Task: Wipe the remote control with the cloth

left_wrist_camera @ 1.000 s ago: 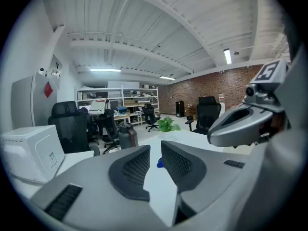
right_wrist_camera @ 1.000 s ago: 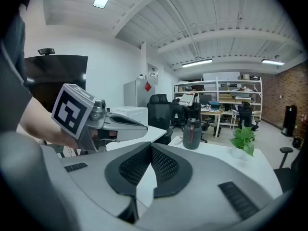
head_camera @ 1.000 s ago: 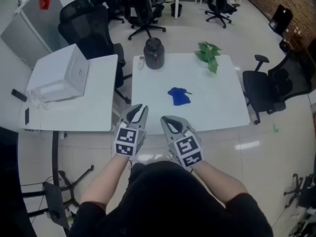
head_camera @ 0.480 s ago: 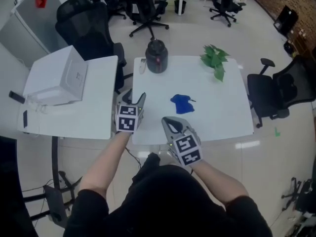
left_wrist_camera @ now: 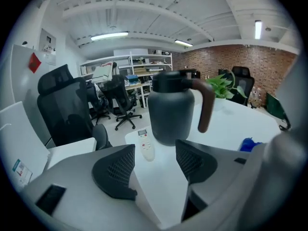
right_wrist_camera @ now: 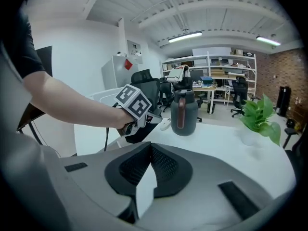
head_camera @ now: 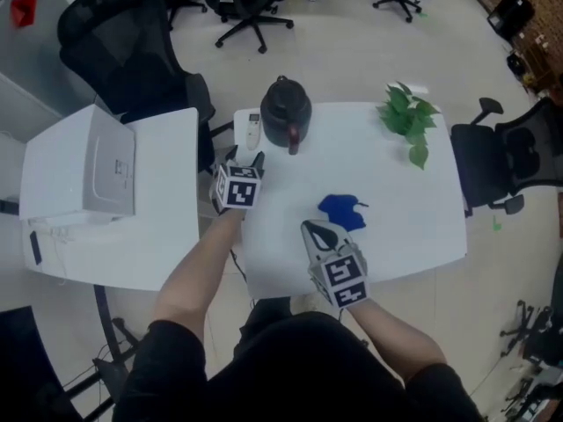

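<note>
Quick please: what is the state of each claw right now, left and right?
Left claw: open, has just been opening; nothing held, the remote control lies ahead of it.
Right claw: closed, empty.

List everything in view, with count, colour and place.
remote control: one, white, table's far-left corner, beside jug
cloth: one, blue, crumpled mid-table
jug: one, dark, table's far edge
plant: one, green, far-right corner
table: one, white
box: one, white, on side desk, left
office chairs: several, black, around the tables
left gripper: one, grey, jaws just been opening, empty, short of the remote control
right gripper: one, grey, shut, empty, near cloth
</note>
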Tool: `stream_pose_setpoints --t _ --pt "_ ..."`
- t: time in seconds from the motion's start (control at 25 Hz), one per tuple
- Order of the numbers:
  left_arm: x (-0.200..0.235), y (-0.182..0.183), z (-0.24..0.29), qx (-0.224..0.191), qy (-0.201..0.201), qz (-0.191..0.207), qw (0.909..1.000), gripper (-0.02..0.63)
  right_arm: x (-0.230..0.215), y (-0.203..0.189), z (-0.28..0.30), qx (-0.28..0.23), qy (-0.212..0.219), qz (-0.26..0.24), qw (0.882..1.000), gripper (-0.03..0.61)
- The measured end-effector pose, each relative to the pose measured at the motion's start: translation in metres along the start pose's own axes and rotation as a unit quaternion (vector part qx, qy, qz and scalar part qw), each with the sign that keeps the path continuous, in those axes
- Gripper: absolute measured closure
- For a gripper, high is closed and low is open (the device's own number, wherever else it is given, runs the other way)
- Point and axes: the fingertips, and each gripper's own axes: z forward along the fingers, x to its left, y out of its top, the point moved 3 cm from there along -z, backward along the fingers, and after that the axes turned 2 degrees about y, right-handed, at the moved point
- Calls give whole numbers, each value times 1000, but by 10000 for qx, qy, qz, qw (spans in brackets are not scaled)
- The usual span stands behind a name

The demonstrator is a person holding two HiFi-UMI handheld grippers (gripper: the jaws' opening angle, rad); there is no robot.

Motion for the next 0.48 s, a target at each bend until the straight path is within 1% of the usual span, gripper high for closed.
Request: stream_pose_setpoints --t 0.2,0.32,0.48 --pt "16 -9 68 429 -15 118 9990 344 -24 4 32 122 -139 211 9996 569" --pt "17 -16 94 664 -51 146 9977 336 -36 2 42 178 -213 333 9991 569" --pt "18 -16 116 809 -26 187 9965 336 -49 -2 50 220 -287 487 9982 569"
